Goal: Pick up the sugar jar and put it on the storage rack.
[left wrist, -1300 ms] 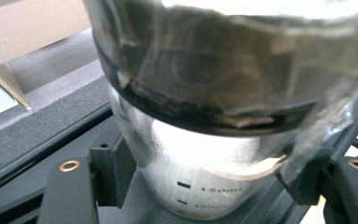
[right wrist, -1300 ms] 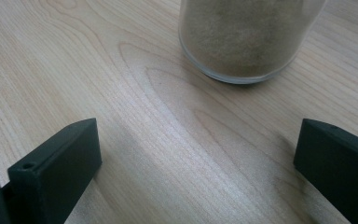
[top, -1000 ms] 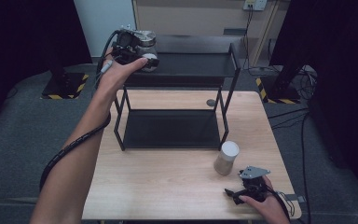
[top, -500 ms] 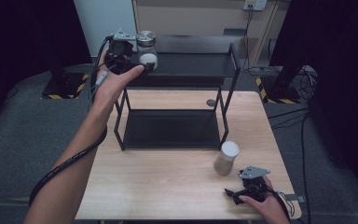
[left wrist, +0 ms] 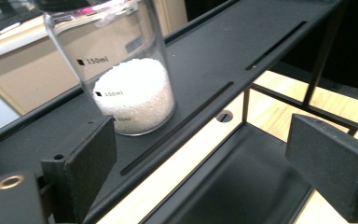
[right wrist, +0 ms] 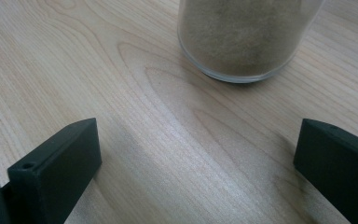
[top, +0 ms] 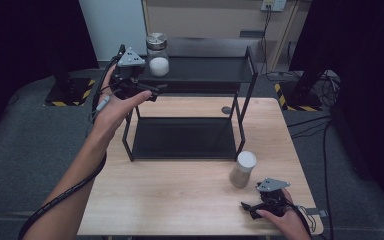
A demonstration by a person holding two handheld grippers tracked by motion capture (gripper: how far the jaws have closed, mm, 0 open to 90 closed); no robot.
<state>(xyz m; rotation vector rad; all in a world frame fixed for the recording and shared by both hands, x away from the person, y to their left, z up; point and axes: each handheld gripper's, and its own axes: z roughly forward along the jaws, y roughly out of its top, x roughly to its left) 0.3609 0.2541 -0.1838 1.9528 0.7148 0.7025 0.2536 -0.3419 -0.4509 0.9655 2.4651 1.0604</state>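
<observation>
A glass jar [top: 158, 59] of white granules, with a metal lid, stands on the top shelf of the black rack [top: 205, 70]. My left gripper [top: 152, 90] hangs left of and nearer than the jar, off the shelf's front left corner. Its jaws have just been opening and stand open with nothing between them. In the left gripper view the jar [left wrist: 130, 88] stands beyond the left gripper [left wrist: 214, 163], clear of both pads. A white-capped jar [top: 243, 169] of tan powder stands on the table. My right gripper [top: 247, 207] rests open just short of it; the right gripper view shows the jar's base [right wrist: 242, 37] ahead of the right gripper [right wrist: 191, 163].
The rack has a lower tray [top: 182, 137] and thin black posts [top: 241, 112]. The wooden table [top: 170, 200] has a cable hole [top: 226, 110] behind the rack. A cable trails along my left forearm. Dark floor surrounds the table.
The left gripper let go of the white-granule jar and drew back leftward and nearer, off the shelf. The jar stays on the top shelf. The right gripper has not moved.
</observation>
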